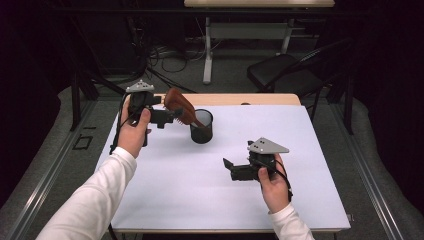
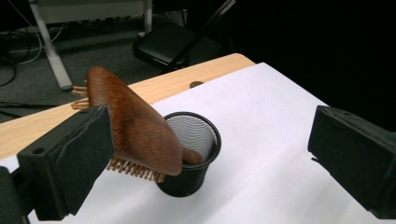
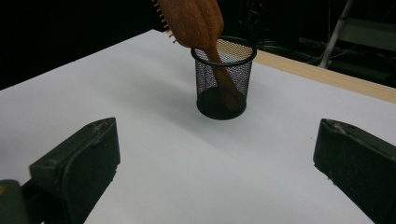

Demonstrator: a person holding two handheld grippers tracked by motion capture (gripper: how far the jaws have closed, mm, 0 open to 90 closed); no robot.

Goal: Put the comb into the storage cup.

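Note:
A brown wooden hairbrush stands handle-down in a black mesh cup at the back of the white table top, its head leaning out over the rim to the left. My left gripper is open beside the brush head. In the left gripper view the hairbrush lies against the left jaw while the other jaw stands far off, and the cup sits just below. My right gripper is open in front of the cup, held low. In the right gripper view the cup and the brush lie ahead of the gripper.
A white sheet covers most of the table, with a wooden strip bare at the far edge. Behind the table stand a black chair and another table, with cables on the floor.

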